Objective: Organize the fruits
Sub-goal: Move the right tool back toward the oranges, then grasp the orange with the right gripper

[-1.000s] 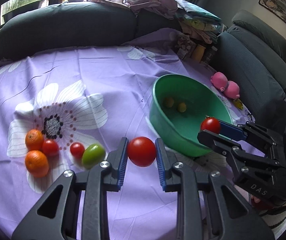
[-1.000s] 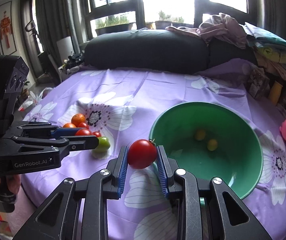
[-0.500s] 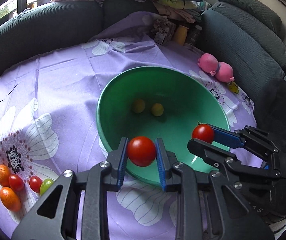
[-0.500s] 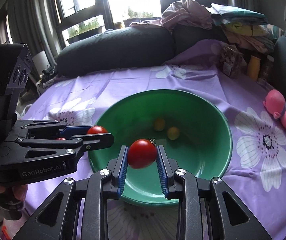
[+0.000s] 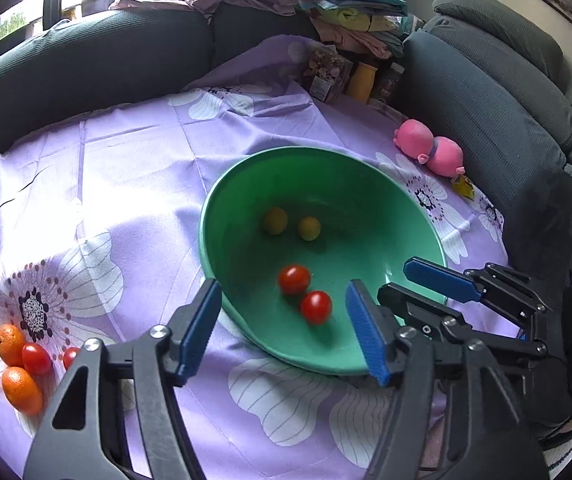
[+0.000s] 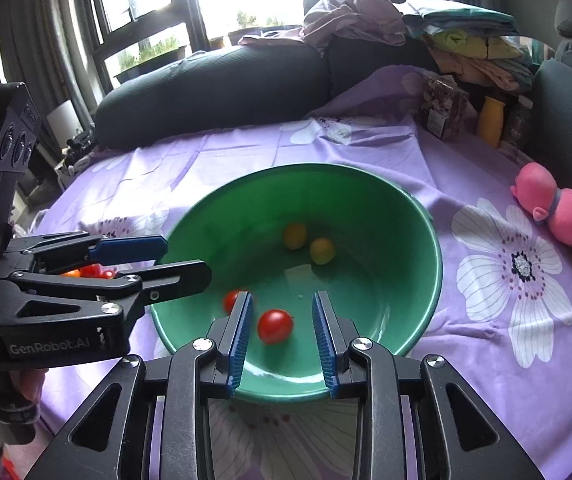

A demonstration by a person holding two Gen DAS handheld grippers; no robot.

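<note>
1. Unsorted fruit. At the lower left of the left wrist view, two oranges and at least two small red tomatoes lie in a cluster on the purple flowered cloth that covers the bench. They lie well apart from the bowl. I judge that they are the part of the task not yet done.

2. Left tool. Its jaws are opening and nothing is between the blue pads. I hold it tilted down over the near rim of the green bowl, so that a released fruit lands inside the bowl and not on the cloth.

3. Bowl contents. Two red tomatoes lie near each other on the near slope of the bowl, below the tool tips. Two yellow-green fruits lie side by side near the middle. The curved wall keeps round fruit from rolling away, which is the likely reason for collecting it here.

4. Right tool. In its own view the pads stand apart. One red tomato shows in the gap, but it lies on the bowl floor and touches neither pad. The tool is released and holds nothing. It points down over the near rim, beside the left tool, for the same reason.

5. A pink toy lies on the cloth at the right, clear of the bowl.
</note>
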